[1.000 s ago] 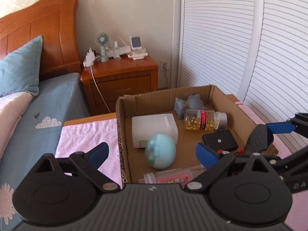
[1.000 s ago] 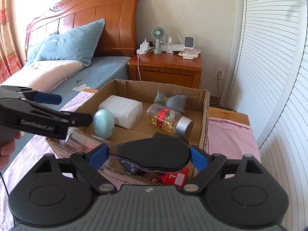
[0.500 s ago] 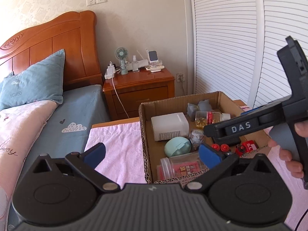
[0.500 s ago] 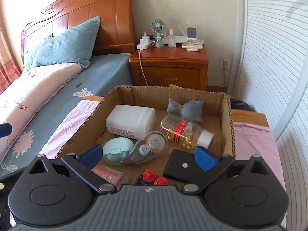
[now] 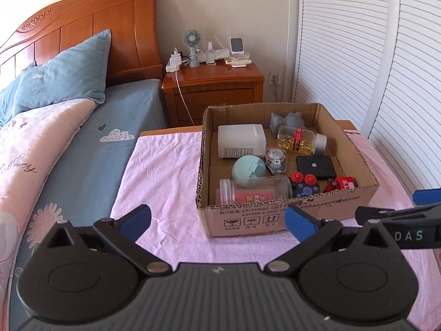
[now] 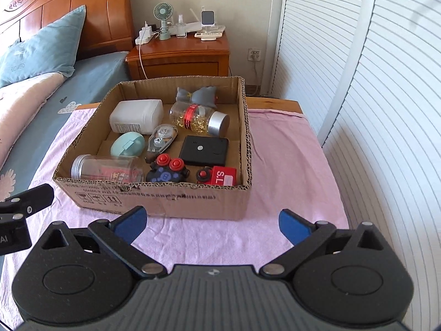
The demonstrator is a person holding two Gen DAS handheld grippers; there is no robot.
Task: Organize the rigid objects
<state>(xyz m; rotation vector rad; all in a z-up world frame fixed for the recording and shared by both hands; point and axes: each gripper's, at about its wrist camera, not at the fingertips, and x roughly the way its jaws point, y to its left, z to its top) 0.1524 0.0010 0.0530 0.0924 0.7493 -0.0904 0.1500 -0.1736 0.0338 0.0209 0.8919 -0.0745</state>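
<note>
An open cardboard box (image 5: 286,218) (image 6: 165,201) stands on a pink cloth (image 5: 165,171). Inside lie a white bottle (image 6: 136,115), a capsule jar (image 6: 198,118), a teal egg-shaped case (image 6: 127,144), a correction tape dispenser (image 6: 161,138), a flat black box (image 6: 204,151), a clear jar (image 6: 107,168), a black toy with red buttons (image 6: 166,171) and a red block (image 6: 222,176). My left gripper (image 5: 217,220) hangs open and empty in front of the box. Beside it, my right gripper (image 6: 212,222) is open and empty too.
A bed with a blue sheet (image 5: 91,151) and pillows runs along the left. Behind the box stands a wooden nightstand (image 5: 212,88) with a small fan and chargers. White slatted doors (image 6: 386,96) close off the right side.
The right gripper opened and let go of the correction tape dispenser, which now lies in the box. Both grippers drew back from over the box to its near side.
</note>
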